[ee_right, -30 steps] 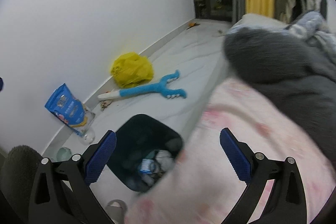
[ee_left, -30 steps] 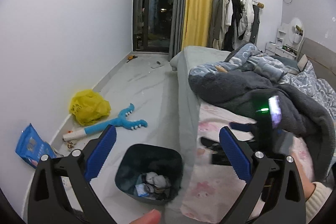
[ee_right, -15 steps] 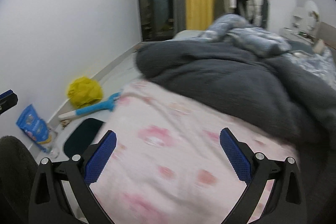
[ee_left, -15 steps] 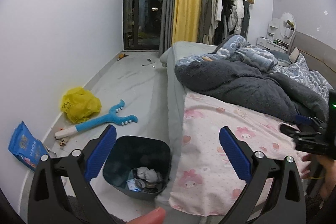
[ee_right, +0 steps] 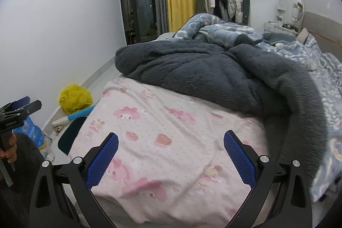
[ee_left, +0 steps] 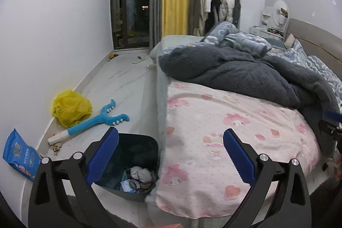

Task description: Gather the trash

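Trash bin (ee_left: pixel 136 166) sits on the floor, touching the near-left corner of the bed (ee_left: pixel 224 142), wrappers and wads inside. Left gripper (ee_left: pixel 170 155) hangs above its right rim, fingers apart, empty. Right gripper (ee_right: pixel 171 156) over the pink sheet (ee_right: pixel 171 131), fingers apart, empty. Yellow bag (ee_left: pixel 71 108) and blue packet (ee_left: pixel 20 154) lie far left by the wall.

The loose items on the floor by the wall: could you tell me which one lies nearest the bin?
The blue-and-white forked plush toy; its white handle end lies just left of the dark bin, whereas the yellow bag and blue packet sit farther off against the wall.
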